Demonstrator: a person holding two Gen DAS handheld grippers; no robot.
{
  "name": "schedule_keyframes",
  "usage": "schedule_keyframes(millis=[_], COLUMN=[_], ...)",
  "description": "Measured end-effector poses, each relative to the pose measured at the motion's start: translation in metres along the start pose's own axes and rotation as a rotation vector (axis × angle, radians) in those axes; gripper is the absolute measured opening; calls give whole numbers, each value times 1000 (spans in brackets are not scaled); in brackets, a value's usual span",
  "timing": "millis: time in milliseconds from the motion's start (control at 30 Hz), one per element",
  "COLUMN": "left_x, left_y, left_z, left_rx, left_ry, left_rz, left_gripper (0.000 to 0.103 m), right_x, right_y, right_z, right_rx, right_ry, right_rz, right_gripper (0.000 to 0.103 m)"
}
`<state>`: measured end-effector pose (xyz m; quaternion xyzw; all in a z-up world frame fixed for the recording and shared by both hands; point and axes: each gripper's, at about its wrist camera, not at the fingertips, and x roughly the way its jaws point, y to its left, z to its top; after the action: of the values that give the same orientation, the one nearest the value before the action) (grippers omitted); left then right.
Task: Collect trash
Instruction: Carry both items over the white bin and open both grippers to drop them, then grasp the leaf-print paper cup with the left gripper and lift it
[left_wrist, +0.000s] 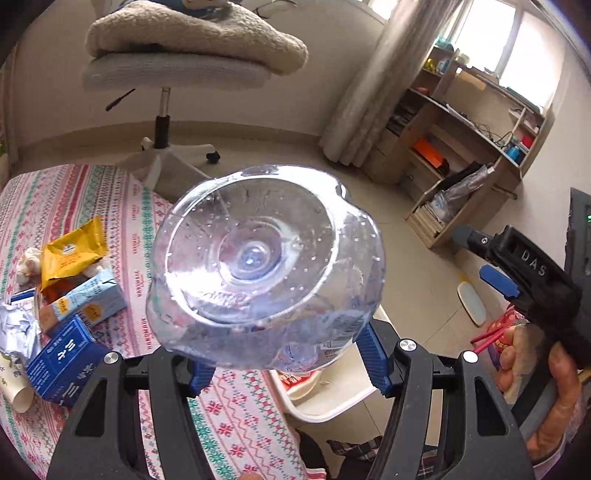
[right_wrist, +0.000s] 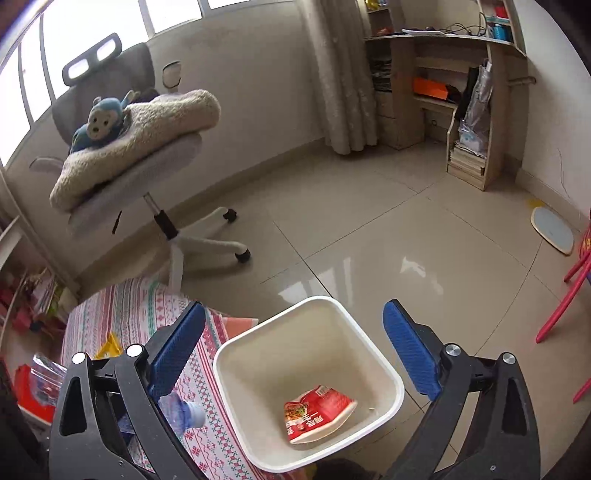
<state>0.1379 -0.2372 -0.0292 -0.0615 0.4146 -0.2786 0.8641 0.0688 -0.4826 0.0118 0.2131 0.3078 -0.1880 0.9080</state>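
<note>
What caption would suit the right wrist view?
Open right gripper poised above a white bin holding one red wrapper.

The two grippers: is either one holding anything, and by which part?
The left gripper clamps a clear plastic bottle across its body. The right gripper is open, holding nothing.

Left gripper (left_wrist: 288, 365): black plastic linkage arms, silver round pivot screws, ribbed blue finger pads (left_wrist: 375, 354). Right gripper (right_wrist: 293, 354): same black frame, silver screws, blue ribbed pads; housing embossed "DAS". Bare-skinned hand (left_wrist: 543, 391) on its black grip.
</note>
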Motion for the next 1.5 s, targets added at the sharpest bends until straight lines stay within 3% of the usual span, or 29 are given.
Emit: schedule_keyframes(millis=[233, 333, 500, 767, 1000, 1300, 1500], left_x=[31, 29, 3, -67, -100, -116, -102], left_y=[-32, -33, -22, 24, 82, 158, 228], left_z=[10, 11, 13, 19, 13, -2, -9], left_rx=[16, 12, 64, 124, 96, 3, -85], left_ry=[48, 41, -29, -205, -236, -188, 56], left_rz=[-61, -82, 19, 279, 420, 535, 567], left_gripper=[64, 72, 72, 82, 83, 86, 86], right_x=[-13, -16, -16, -16, -14, -11, 5], right_y=[-27, -27, -2, 75, 147, 216, 244], right_z=[12, 12, 4, -25, -59, -100, -116], right_rx=[88, 75, -20, -236, -408, -560, -582], right_ry=[-62, -75, -76, -76, -54, -26, 60], right_rz=[-18, -28, -41, 12, 83, 122, 154], right_gripper=[94, 94, 94, 96, 96, 96, 96])
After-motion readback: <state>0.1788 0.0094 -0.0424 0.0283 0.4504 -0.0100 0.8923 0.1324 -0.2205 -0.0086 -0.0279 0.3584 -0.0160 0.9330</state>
